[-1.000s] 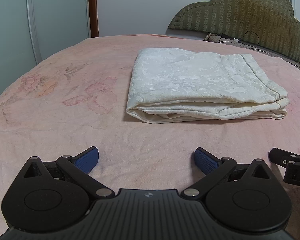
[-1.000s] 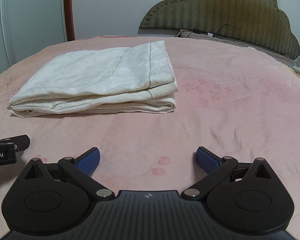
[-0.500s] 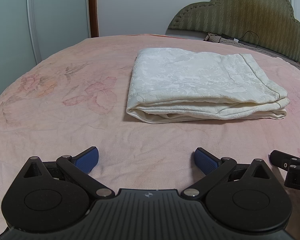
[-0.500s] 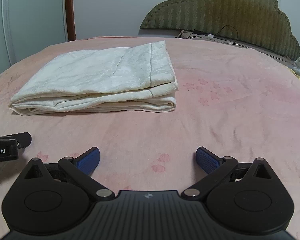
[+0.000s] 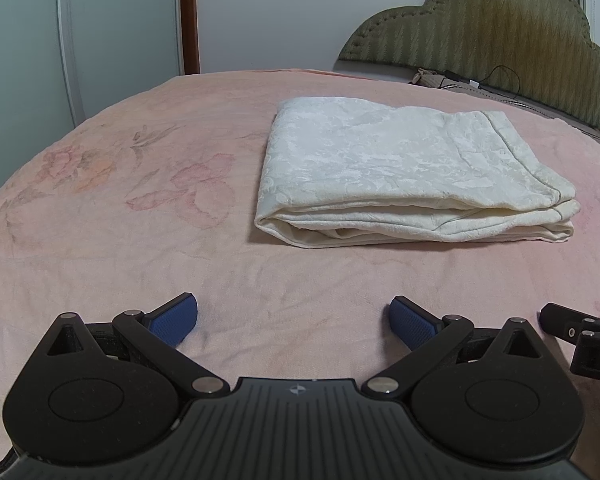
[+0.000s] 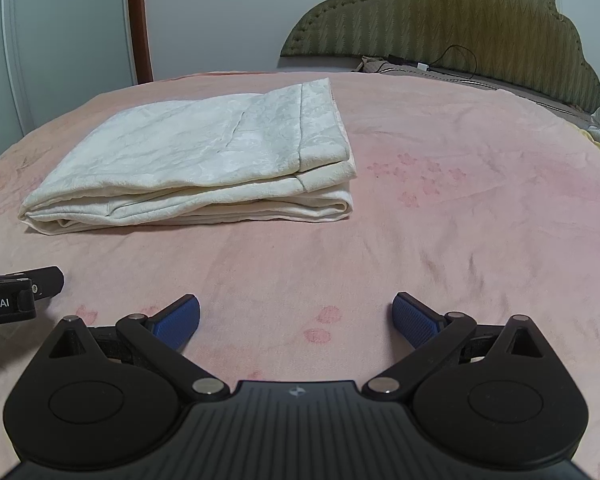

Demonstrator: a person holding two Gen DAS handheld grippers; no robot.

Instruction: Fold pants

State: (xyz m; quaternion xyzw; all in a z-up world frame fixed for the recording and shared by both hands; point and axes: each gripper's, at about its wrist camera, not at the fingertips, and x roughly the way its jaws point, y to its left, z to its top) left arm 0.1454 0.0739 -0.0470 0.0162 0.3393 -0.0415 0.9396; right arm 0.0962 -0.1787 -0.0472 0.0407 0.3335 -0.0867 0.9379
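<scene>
- Pants [image 5: 404, 176] lie folded into a cream rectangle on the pink bed [image 5: 140, 248], well ahead of both tools.
- Left hand-held gripper [image 5: 294, 322] hovers low over the blanket, its 2 blue pads spread wide, holding nothing.
- Right hand-held gripper [image 6: 296, 322] is likewise spread and empty, beside the left one.
- Green headboard [image 6: 460, 20] stands beyond.

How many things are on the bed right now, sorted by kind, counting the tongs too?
Folded cream pants: 1
Tongs, both open: 2, left tongs and right tongs
Cable by the headboard: 1
Total: 4
</scene>
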